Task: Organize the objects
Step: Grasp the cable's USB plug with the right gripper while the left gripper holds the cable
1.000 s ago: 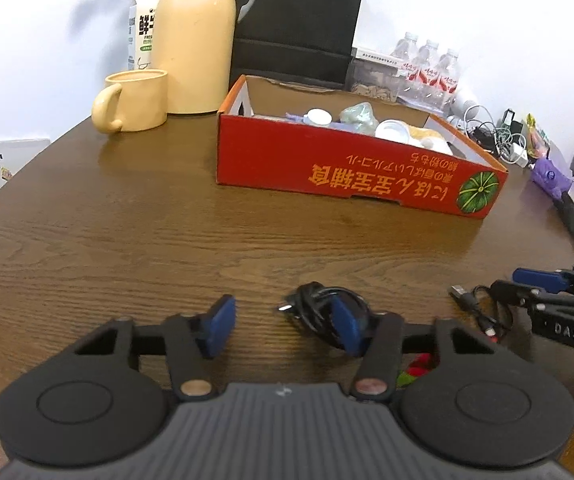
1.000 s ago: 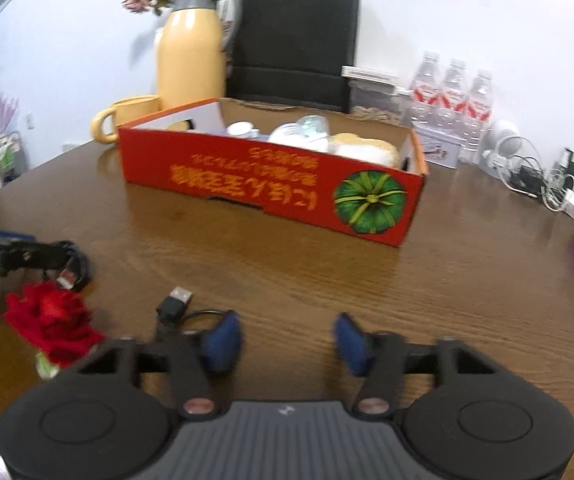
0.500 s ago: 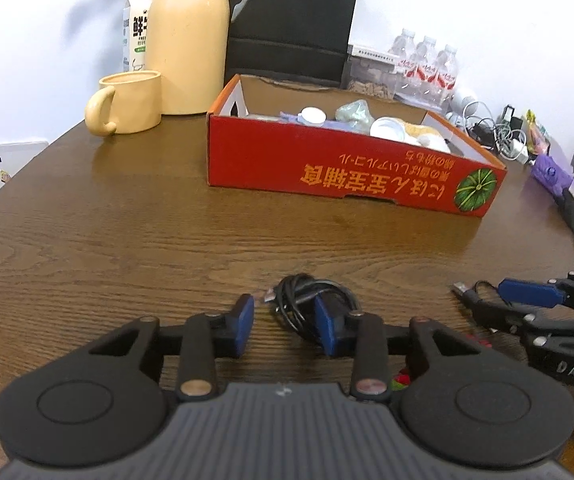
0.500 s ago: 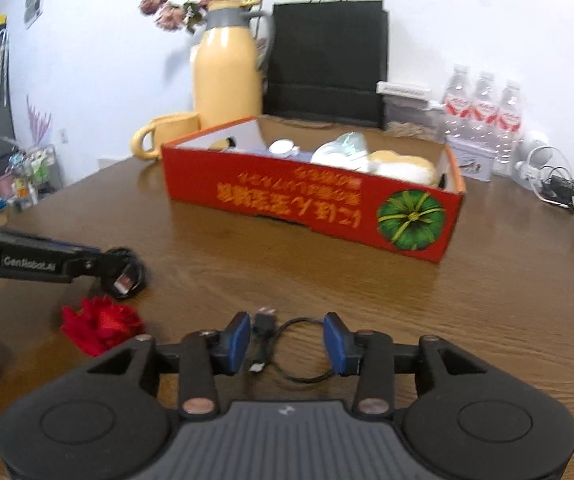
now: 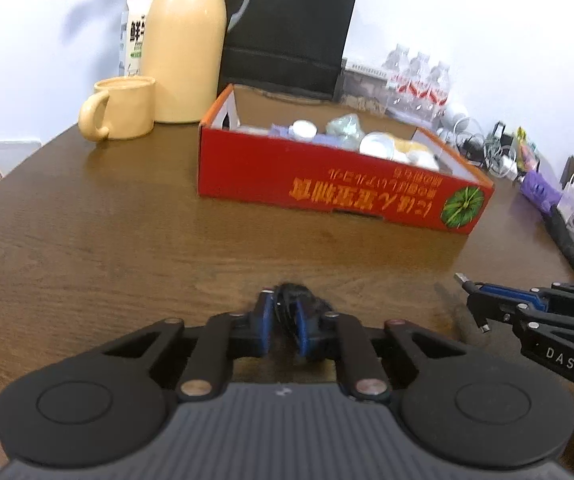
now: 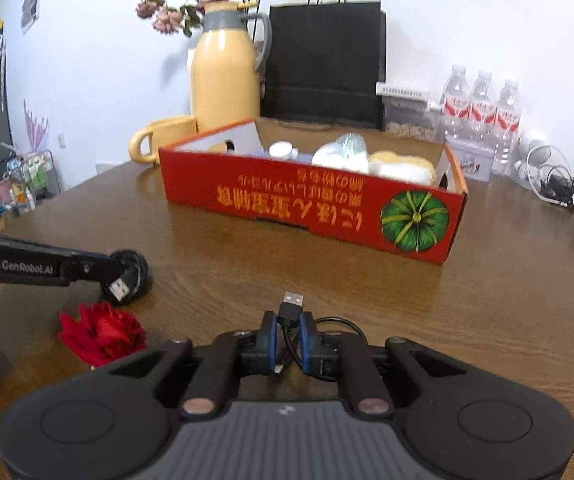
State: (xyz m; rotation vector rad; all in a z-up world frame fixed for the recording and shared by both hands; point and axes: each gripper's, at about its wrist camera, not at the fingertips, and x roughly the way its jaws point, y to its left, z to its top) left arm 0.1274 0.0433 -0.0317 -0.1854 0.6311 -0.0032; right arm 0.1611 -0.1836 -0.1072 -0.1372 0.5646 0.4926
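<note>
Cables in both grips: left gripper (image 5: 283, 322) pinches the coiled black cable (image 5: 293, 294) on the wooden table (image 5: 127, 240), right gripper (image 6: 288, 340) clamps the loose USB cable (image 6: 291, 308), red box (image 6: 311, 204) beyond, red flower (image 6: 101, 332) nearby.

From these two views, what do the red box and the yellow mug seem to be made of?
The red box looks like printed cardboard: a matte red face, with bare brown and white on the inner walls and folded flaps. The yellow mug is probably glazed ceramic: it has thick walls and a soft sheen, though coated plastic cannot be ruled out.
</note>
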